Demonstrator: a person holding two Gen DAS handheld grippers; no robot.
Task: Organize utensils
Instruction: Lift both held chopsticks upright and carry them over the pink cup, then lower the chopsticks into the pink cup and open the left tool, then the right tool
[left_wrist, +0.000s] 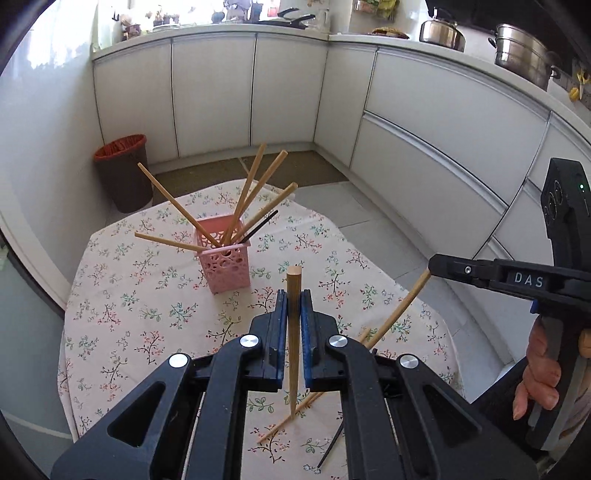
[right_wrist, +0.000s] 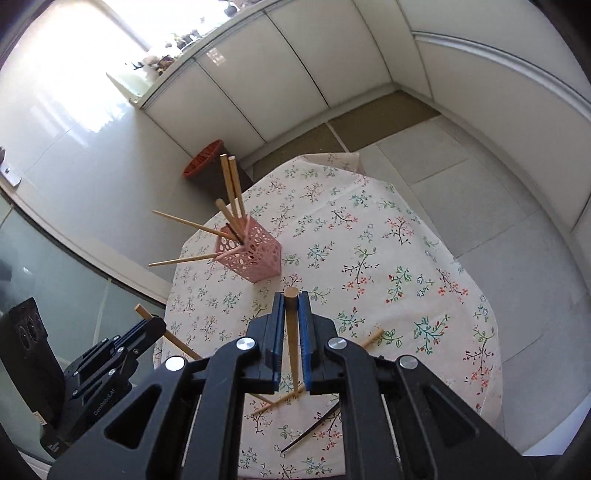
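Left gripper (left_wrist: 294, 306): jaws clamped on a wooden chopstick (left_wrist: 294, 332), lifted above the table.
Right gripper (right_wrist: 291, 310): jaws pinched on a second wooden chopstick (right_wrist: 293, 339), also raised.
Pink holder (left_wrist: 224, 258): upright on the floral tablecloth (left_wrist: 129, 314), chopsticks fanned inside.
Table: loose wooden chopstick (right_wrist: 371, 338) and black chopstick (right_wrist: 310, 432) lying beneath the grippers.

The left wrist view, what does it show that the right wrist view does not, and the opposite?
Only the left wrist view shows the steel pots on the counter and a hand. Only the right wrist view shows the bright window. Both show the pink holder with chopsticks, the floral cloth, loose chopsticks on it, and the left gripper and right gripper, each shut on a wooden chopstick.
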